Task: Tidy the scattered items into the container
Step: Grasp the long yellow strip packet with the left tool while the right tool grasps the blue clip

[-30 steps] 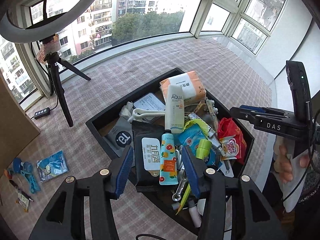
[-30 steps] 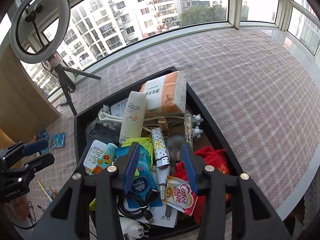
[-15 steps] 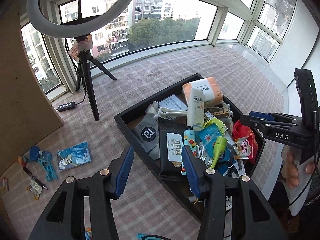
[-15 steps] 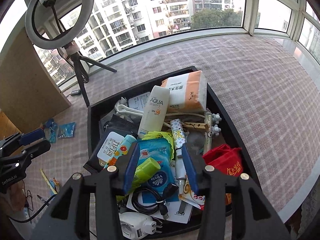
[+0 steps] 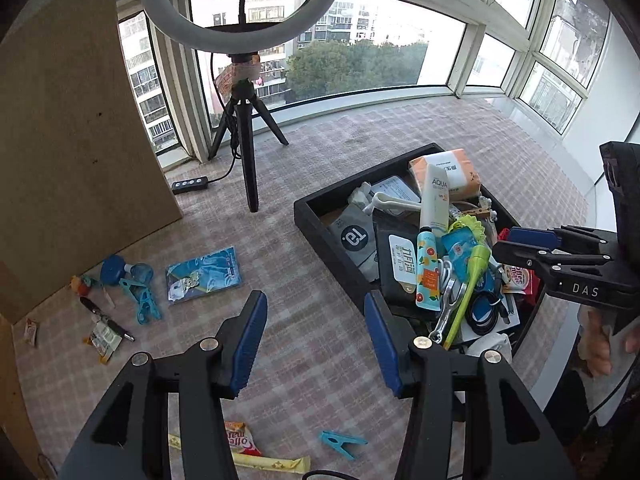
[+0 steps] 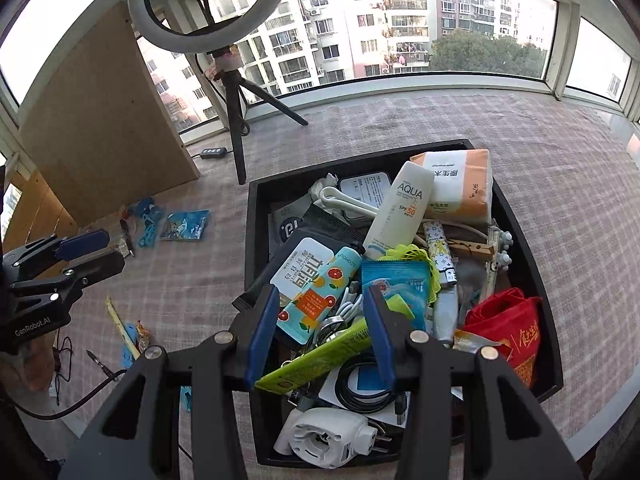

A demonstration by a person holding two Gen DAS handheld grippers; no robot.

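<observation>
**A:** Both sets of jaws are parted with nothing between them. Left gripper [image 5: 316, 344] hangs over bare checked cloth on the desk; right gripper [image 6: 320, 332] sits above the crammed black rectangular tray [image 6: 252, 216].

**B:** So what's left outside?

**A:** Closest to the left one: a small blue plastic clothes peg [image 5: 342, 443] at 6 o'clock from its jaws, lying flat, long axis roughly side to side. Beside it a long thin yellow sachet stick [image 5: 256, 458]. A glossy blue foil packet [image 5: 204, 274] sits out at 10 o'clock.

**B:** Left hand's job, I'd guess.
</observation>
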